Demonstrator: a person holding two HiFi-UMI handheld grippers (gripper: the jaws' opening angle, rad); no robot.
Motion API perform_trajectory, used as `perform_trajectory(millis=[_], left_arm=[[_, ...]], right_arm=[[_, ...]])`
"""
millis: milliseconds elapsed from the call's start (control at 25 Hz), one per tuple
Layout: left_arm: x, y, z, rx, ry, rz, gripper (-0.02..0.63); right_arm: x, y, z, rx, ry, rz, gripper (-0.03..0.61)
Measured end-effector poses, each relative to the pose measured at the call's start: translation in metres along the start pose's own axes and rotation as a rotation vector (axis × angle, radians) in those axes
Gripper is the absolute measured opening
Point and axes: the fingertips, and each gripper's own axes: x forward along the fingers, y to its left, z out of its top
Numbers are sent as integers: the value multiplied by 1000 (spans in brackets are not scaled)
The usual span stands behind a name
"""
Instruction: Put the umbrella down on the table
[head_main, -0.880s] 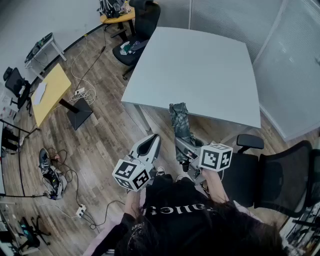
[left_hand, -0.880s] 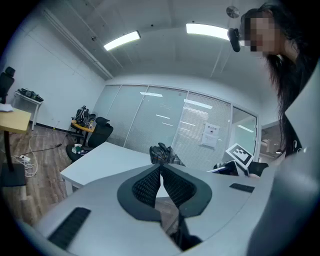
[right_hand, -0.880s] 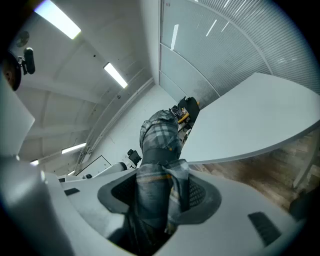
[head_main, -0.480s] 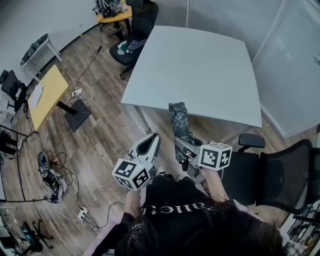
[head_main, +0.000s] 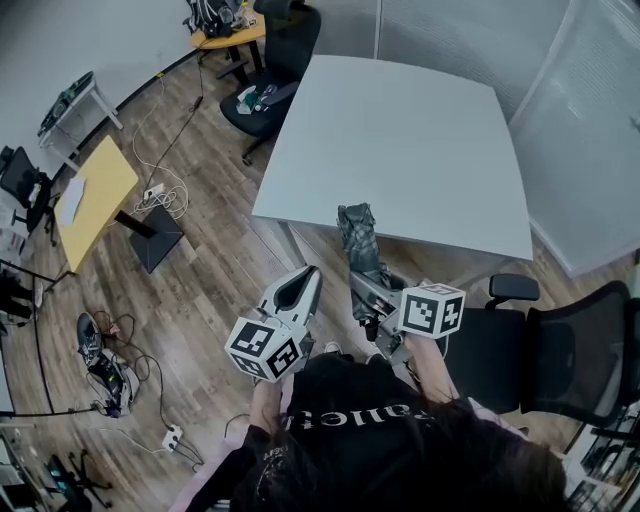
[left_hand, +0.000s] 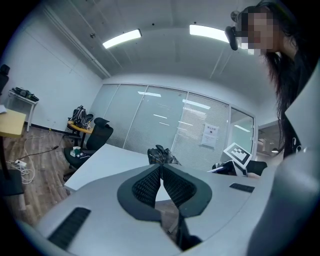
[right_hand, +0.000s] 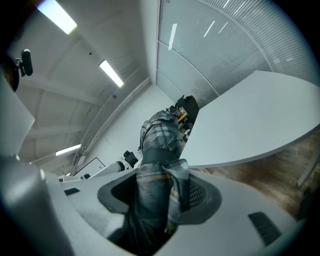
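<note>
A folded grey plaid umbrella (head_main: 361, 252) sticks forward out of my right gripper (head_main: 368, 295), which is shut on it; its tip reaches to just short of the white table's (head_main: 400, 140) near edge. In the right gripper view the umbrella (right_hand: 159, 165) fills the space between the jaws, pressed by both pads, with the table (right_hand: 255, 125) to the right. My left gripper (head_main: 297, 290) hangs to the left of the umbrella, shut with nothing in it; its pads (left_hand: 161, 181) meet in the left gripper view, where the umbrella (left_hand: 161, 156) shows beyond them.
A black office chair (head_main: 560, 360) stands at my right, another (head_main: 275, 60) at the table's far left corner. A yellow desk (head_main: 90, 195) and loose cables (head_main: 165, 185) lie on the wood floor to the left. Glass partitions (head_main: 590, 130) border the table's right side.
The table's near edge sits slightly further right in the view than before. Both grippers and the umbrella keep their places.
</note>
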Motion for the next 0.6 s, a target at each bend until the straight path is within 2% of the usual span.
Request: perform_trajectory(millis=[320,600], left_arm=[[-8,33,1,-13,12,-16,26],[2,39,-1,-33,26,-61,26]], right_arm=[[23,7,0,2,-17,-37,225],[24,0,-1,10,-14,-89,225]])
